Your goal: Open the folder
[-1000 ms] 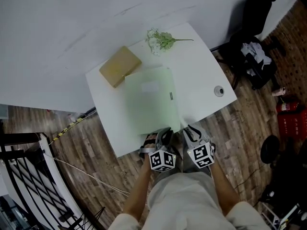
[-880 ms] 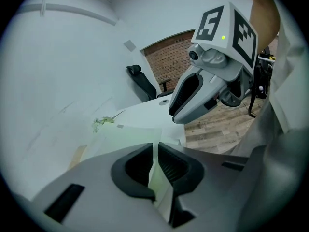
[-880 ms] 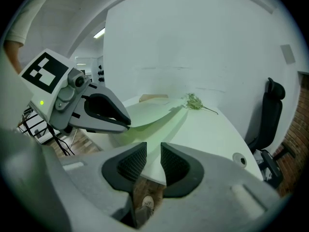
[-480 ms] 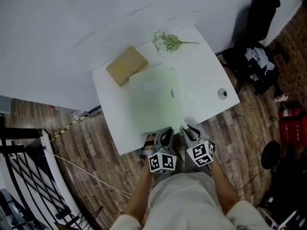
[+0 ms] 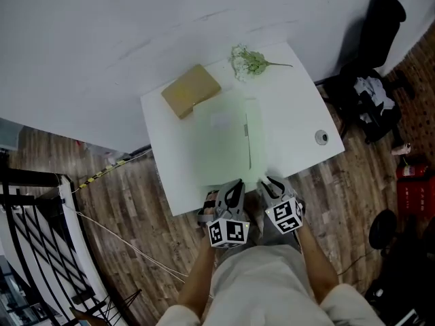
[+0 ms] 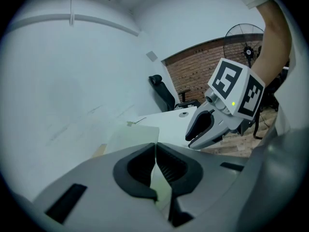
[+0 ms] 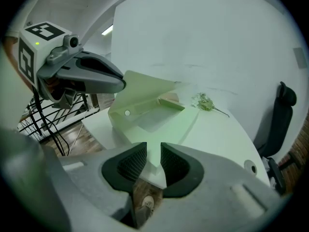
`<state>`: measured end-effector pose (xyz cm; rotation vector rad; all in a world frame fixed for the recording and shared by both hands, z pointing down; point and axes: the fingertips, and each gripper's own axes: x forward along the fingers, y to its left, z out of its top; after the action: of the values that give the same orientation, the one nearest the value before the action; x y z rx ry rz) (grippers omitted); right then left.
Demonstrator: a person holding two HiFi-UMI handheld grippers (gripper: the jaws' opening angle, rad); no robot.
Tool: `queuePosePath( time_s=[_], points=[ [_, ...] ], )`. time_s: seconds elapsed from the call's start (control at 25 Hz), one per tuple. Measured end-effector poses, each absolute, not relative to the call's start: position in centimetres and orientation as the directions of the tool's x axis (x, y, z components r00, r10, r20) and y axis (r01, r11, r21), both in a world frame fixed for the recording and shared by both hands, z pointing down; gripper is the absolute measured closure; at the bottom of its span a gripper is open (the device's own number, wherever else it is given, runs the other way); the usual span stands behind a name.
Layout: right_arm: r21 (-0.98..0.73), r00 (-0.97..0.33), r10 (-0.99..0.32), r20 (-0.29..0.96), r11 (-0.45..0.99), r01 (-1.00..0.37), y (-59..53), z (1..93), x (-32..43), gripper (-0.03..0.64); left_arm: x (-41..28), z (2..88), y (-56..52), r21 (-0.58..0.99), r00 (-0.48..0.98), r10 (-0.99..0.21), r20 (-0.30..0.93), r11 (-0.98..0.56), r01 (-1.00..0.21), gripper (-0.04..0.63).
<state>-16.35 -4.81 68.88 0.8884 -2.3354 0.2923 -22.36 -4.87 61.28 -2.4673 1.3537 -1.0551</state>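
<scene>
A pale green folder (image 5: 223, 141) lies in the middle of the white table (image 5: 299, 114). My left gripper (image 5: 234, 185) is at its near edge, shut on the thin front cover (image 6: 133, 138). Its jaws have just been closing on that sheet. In the right gripper view the cover (image 7: 145, 88) stands raised off the lower leaf (image 7: 169, 124), with the left gripper (image 7: 113, 83) at its edge. My right gripper (image 7: 153, 161) hovers at the folder's near right corner, its pads a narrow gap apart with the lower leaf's corner showing between them.
A tan flat box (image 5: 192, 90) and a sprig of white flowers (image 5: 251, 61) lie at the table's far side. A round cable grommet (image 5: 321, 137) sits near the right edge. A black chair (image 5: 380, 26) stands to the right, a metal railing (image 5: 27, 236) to the left.
The left gripper has lifted a little with the cover, so the cover's near edge now stands off the lower leaf. The right gripper has hardly moved.
</scene>
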Motion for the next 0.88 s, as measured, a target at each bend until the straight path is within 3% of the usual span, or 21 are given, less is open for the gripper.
queuePosePath(
  time_s=[0.88],
  points=[
    [0.021,-0.588,-0.481,0.65,0.785,-0.619,-4.7,70.6,-17.1,0.544,-28.2,56.7,-3.9,-0.361,0.236,-0.884,0.403,-0.39,-0.847,0.591]
  ],
)
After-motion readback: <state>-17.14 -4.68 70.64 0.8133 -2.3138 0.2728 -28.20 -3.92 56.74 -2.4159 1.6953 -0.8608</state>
